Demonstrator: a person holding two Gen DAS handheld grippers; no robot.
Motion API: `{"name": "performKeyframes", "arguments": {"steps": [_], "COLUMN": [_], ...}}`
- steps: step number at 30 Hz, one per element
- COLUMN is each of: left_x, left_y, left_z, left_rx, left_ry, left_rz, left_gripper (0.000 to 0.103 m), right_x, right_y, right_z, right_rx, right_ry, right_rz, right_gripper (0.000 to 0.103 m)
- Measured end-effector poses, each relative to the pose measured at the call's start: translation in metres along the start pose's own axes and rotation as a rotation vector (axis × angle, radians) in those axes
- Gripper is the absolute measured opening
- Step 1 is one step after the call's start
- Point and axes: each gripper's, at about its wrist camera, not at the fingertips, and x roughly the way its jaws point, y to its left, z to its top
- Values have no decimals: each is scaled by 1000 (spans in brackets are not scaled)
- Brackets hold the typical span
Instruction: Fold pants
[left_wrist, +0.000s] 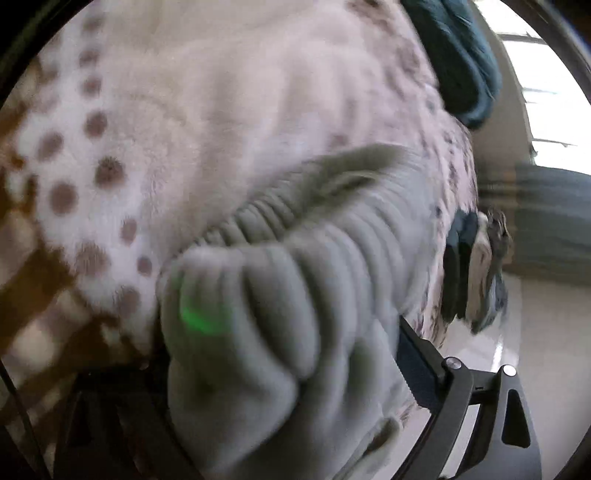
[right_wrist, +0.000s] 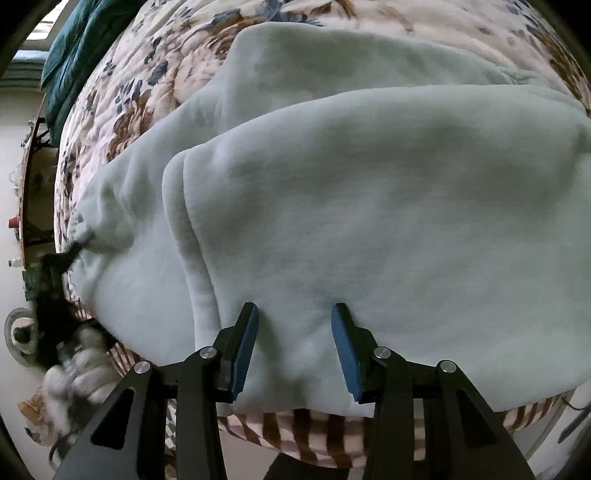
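1. The pants (right_wrist: 369, 192) lie on the bed, over a blanket (right_wrist: 155, 85) with a flower pattern. They are pale grey-green fleece, and one layer is already laid over another, with a rounded fold edge on the left side in the right wrist view.
2. The cloth looks soft, thick and light. I judge it will bend easily and keep no shape, so it will sag when only one point is lifted. It seems not slippery for the rubber pads.
3. The ribbed elastic waistband (left_wrist: 295, 251) is the firmest part, so it is a good place to take hold; the near hem is the other.
4. The left hand-held gripper (left_wrist: 288, 369) has this gathered waistband bunched between its fingers; it seems clamped on it, though one finger is hidden by the cloth.
5. The right hand-held gripper (right_wrist: 294, 347) stands with its fingers apart, resting on the near edge of the pants, holding nothing.
6. Around: a dark teal cloth (right_wrist: 77, 48) lies at the far end of the bed, well apart from the pants. Some blurred clutter is on the floor beside the bed. Nothing lies on the pants themselves.
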Motion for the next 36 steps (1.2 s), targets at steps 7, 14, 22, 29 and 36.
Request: {"name": "performKeyframes", "arguments": {"steps": [7, 14, 22, 29, 36], "left_x": [-21, -64, -54, 67, 163], "left_y": [-30, -79, -204, -235, -213], "left_z": [-19, -71, -231, -399, -510], "left_rx": [171, 381, 752, 1013, 1286], "left_ry": [-92, -232, -132, 108, 243], "left_rz": [40, 97, -31, 10, 287], "left_gripper": [33, 27, 27, 26, 30], "right_x": [-17, -51, -106, -159, -182], "right_y": [-6, -45, -155, -290, -394], "right_z": [1, 6, 2, -24, -53], "right_rx": [12, 62, 179, 308, 438], "right_ry": [-64, -143, -185, -244, -236], "right_rz": [-1, 31, 64, -33, -68], "right_gripper": [44, 44, 44, 44, 45]}}
